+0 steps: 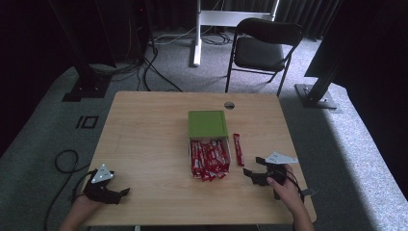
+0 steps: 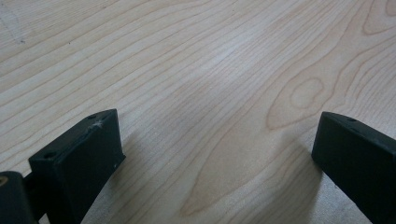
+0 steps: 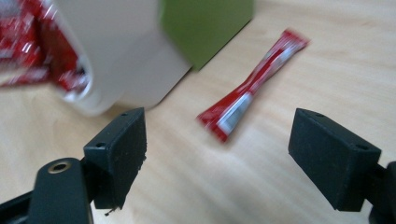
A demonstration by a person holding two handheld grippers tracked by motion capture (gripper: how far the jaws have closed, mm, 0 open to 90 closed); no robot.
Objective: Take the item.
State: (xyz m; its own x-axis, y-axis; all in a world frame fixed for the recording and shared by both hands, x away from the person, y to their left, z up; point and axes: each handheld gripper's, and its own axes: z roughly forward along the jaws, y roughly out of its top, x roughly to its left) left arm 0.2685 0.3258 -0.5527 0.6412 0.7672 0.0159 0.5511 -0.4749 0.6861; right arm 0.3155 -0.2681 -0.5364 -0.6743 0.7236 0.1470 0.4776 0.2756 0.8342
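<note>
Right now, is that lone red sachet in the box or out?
Out. The red sachet lies flat on the table, right of the box, apart from it.

Slim red foil sachet with a white panel (image 3: 252, 86), sealed and slightly twisted at mid-length, lying flat on the light wooden counter (image 1: 144, 139). In the high view the sachet (image 1: 238, 149) lies just beside the right wall of the white open box with a green lid (image 1: 208, 124), parallel to it and apart from the loose red sachets (image 1: 209, 159) heaped inside the box.
</note>
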